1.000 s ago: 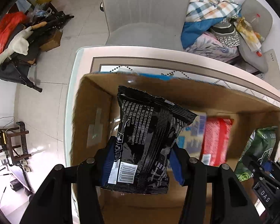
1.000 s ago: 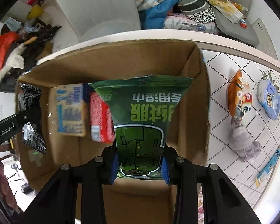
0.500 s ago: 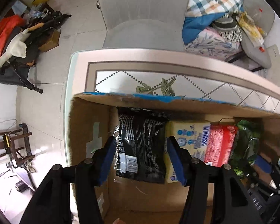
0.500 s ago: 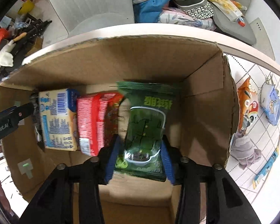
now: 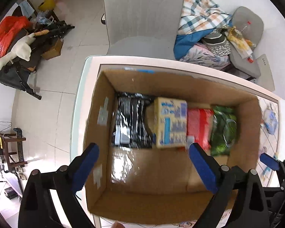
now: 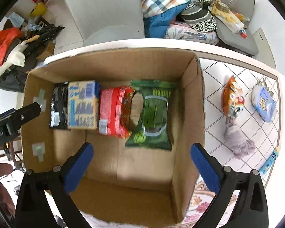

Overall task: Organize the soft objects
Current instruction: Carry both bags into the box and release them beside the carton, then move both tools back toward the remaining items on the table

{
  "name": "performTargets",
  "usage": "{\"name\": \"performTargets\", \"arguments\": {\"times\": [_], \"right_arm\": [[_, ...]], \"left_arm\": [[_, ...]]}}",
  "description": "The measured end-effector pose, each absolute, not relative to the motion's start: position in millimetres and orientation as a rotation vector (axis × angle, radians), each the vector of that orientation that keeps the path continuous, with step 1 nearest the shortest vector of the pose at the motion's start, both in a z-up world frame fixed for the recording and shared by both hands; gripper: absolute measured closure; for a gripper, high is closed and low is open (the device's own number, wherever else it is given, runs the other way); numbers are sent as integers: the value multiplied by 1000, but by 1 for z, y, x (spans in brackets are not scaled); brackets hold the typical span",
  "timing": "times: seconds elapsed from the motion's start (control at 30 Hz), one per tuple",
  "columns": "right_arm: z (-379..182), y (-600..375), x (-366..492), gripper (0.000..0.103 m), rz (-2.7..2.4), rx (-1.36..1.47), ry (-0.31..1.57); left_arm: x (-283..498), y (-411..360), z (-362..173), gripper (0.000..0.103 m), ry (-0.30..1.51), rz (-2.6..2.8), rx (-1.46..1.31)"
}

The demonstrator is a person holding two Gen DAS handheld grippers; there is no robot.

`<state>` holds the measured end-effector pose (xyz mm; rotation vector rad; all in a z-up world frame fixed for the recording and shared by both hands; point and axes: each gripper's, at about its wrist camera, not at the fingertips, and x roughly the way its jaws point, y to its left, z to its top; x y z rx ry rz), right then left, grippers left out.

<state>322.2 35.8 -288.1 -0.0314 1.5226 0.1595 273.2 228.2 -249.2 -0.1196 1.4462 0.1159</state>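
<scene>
Across the far-left corner of the counter (image 6: 237, 72) sits an open cardboard box (image 6: 188, 98), its far wall close along the counter's far edge. Four soft packs stand in a row against that wall: a black packet (image 5: 130, 123) nearest the left wall, then a yellow-and-blue pack (image 5: 171, 122), a red pack (image 5: 198, 127) and a green packet (image 6: 153, 114) toward the right wall. The near half of the box floor is bare cardboard.

Both tongs hang above the near side of the box. The left tongs (image 5: 142, 163) are spread wide and hold nothing; the right tongs (image 6: 141, 161) are likewise spread wide and hold nothing.

The counter has a pale rim and a white top crossed by dotted diagonal lines. On it, right of the box and apart from it, lie an orange snack bag (image 6: 232, 96), a blue-and-white pouch (image 6: 264, 102), a crumpled grey cloth (image 6: 237, 140) and a small blue wrapper (image 6: 269, 161) near the right edge.

Beyond the far edge stands a grey chair (image 5: 142, 19), beside it a heap of plaid and blue bedding (image 5: 199, 22). On the white tiled floor to the left are a white plush goose (image 5: 17, 51) and a red bag (image 5: 5, 34).
</scene>
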Motion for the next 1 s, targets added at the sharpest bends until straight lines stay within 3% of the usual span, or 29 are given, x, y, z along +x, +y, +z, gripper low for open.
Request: {"name": "performTargets", "arguments": {"times": [0.57, 1.0], "right_arm": [[-190, 22, 218, 0, 236, 8, 1349], [-174, -25, 190, 0, 271, 143, 1339]], "left_arm": [[156, 216, -177, 6, 1308, 113, -131], [147, 166, -139, 6, 1245, 92, -66]]}}
